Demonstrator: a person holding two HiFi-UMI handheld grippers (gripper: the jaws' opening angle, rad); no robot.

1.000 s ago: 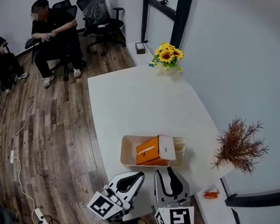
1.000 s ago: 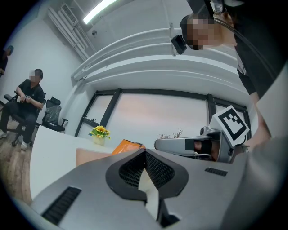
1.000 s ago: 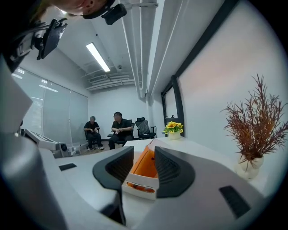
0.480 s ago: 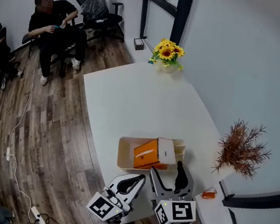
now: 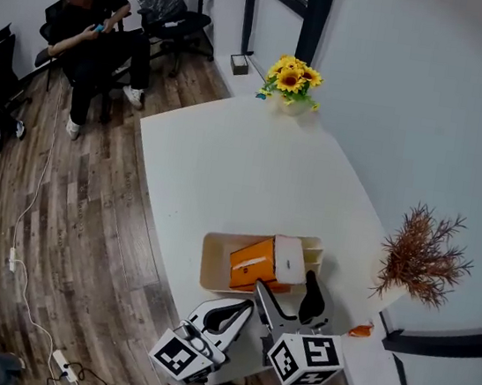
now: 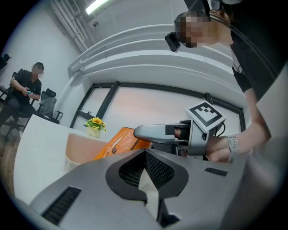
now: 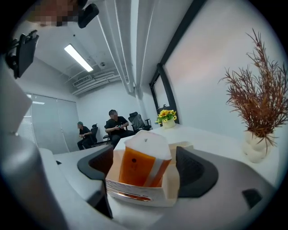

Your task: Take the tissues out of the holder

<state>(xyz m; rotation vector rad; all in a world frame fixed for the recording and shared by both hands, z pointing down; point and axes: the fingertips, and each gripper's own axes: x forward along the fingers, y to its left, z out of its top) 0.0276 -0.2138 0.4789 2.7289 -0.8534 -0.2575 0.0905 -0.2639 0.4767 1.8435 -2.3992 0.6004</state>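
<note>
A cream holder [image 5: 213, 262] stands near the front edge of the white table [image 5: 244, 170]. An orange tissue pack [image 5: 253, 263] with a white end leans up out of it. My right gripper [image 5: 288, 290] sits just short of the holder's near right corner. It is open and its jaws have just been opening. In the right gripper view the holder [image 7: 135, 193] and the pack [image 7: 139, 166] stand between the spread jaws of the right gripper [image 7: 145, 170], and the pads touch neither. My left gripper [image 5: 245, 306] is shut and empty, to the left of the right one and in front of the holder.
A vase of sunflowers [image 5: 290, 83] stands at the table's far end and a dried plant [image 5: 419, 257] at its right edge. A small orange object [image 5: 362, 331] lies at the right. Two people [image 5: 90, 28] sit on chairs across the wooden floor.
The right gripper's jaws have spread from nearly closed to wide and it has crept toward the holder. The left gripper has hardly moved.
</note>
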